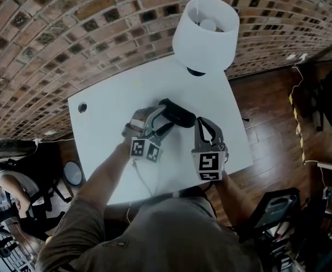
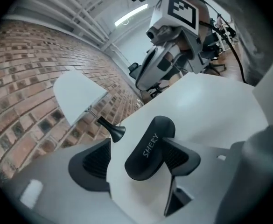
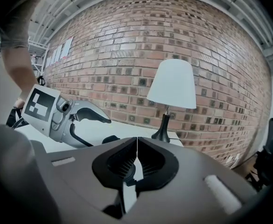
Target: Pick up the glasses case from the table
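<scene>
The black glasses case (image 1: 177, 114) lies on the white table (image 1: 106, 132), a little in front of the lamp. In the left gripper view the case (image 2: 148, 148) lies lengthwise between the jaws of my left gripper (image 2: 137, 157), which stand open around it. The left pad (image 2: 96, 162) is clear of the case, and the right pad (image 2: 179, 157) is close against its side. From above, my left gripper (image 1: 163, 118) reaches the case's near-left end. My right gripper (image 1: 200, 122) hovers just right of the case, and its jaws are shut on nothing (image 3: 137, 148).
A white-shaded lamp (image 1: 205, 33) on a black base stands at the table's far right corner, close behind the case. A round cable hole (image 1: 82, 107) sits at the far left. A brick wall runs behind the table. Chairs and gear stand on the wood floor around it.
</scene>
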Demonstrator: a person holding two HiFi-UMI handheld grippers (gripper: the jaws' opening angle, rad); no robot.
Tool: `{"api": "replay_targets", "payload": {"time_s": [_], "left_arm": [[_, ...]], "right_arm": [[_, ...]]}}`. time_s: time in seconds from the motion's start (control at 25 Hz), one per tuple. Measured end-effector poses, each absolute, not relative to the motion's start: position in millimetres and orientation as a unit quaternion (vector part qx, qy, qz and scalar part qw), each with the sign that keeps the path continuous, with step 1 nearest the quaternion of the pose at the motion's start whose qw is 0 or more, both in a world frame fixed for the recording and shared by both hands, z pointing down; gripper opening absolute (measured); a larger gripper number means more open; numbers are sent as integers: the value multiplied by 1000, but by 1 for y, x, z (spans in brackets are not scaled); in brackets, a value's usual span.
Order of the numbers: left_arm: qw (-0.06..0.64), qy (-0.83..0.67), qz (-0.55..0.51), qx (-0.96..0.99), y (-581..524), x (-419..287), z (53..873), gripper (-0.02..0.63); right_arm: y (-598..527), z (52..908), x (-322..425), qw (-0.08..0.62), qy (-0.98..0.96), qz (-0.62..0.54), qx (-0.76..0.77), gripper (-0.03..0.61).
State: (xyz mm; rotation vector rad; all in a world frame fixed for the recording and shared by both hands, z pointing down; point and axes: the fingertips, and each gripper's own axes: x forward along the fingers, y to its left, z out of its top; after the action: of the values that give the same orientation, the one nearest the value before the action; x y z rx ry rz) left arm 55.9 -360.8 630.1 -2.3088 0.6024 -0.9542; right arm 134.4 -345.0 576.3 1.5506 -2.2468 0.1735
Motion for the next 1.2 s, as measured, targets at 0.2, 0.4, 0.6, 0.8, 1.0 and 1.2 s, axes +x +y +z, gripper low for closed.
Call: {"api": "replay_targets", "payload": {"time_s": [0.2, 0.4, 0.6, 0.8, 1.0, 1.2], "left_arm": [[287, 169, -392, -858, -360, 63, 655, 380], [291, 120, -424, -849, -360, 69, 671, 388], [292, 74, -449, -841, -360, 73, 684, 388], [295, 34, -469, -832, -364, 79, 693, 387], [283, 11, -482, -829, -367, 85, 697, 355], [270, 21, -482, -834, -369, 86, 699, 327]], "right_arm": [[-348, 583, 141, 200, -800, 70, 561, 18], [-350, 587, 146, 200, -798, 76, 564, 18], [-348, 590, 148, 201, -796, 79, 566, 17], [-346, 593, 150, 202, -794, 83, 567, 17], [-346, 594, 154, 203, -793, 86, 567, 17], [-348, 595, 157, 203, -791, 88, 570, 15]]}}
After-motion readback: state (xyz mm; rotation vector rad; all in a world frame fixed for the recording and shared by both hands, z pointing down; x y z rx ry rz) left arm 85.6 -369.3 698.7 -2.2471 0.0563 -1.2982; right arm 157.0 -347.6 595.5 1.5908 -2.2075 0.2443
